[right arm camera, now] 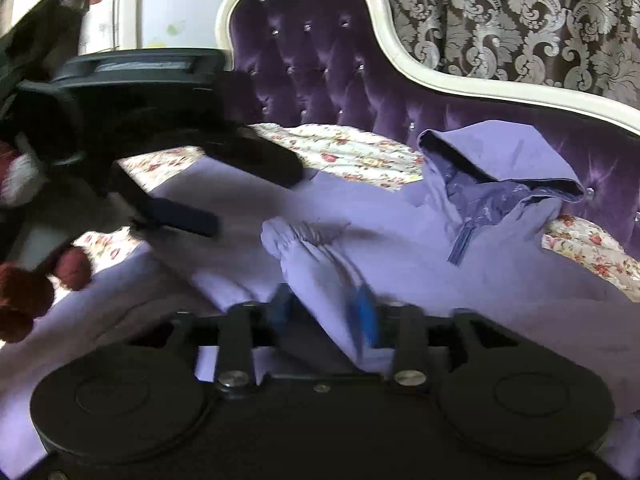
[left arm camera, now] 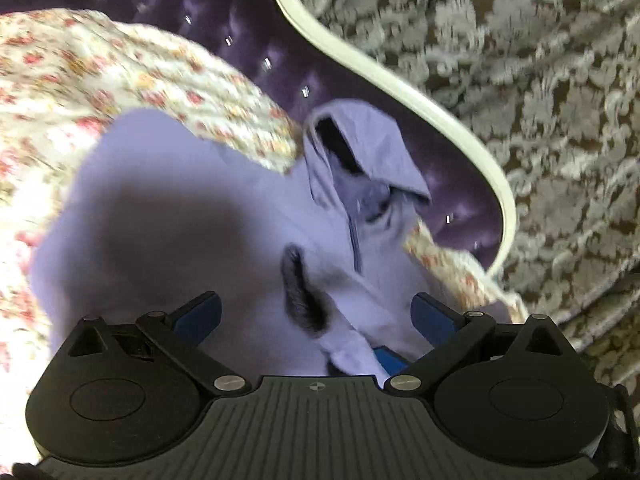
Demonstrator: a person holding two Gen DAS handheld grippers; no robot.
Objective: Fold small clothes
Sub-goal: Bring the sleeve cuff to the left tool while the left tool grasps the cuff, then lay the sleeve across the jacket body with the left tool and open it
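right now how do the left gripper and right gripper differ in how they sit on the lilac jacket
The left gripper has its blue fingers spread wide over the lilac jacket; the right gripper has its fingers closer together.

The left gripper has only flat cloth between its fingers; the right gripper has the folded-in sleeve running between its fingers, though blur hides whether they press it.

Both point at the jacket lying on the floral quilt.

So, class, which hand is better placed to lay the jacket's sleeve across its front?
Right, probably. The lavender sleeve already lies between the right gripper fingers, over the hooded jacket. The left gripper stands wide open over the jacket, gripping nothing.
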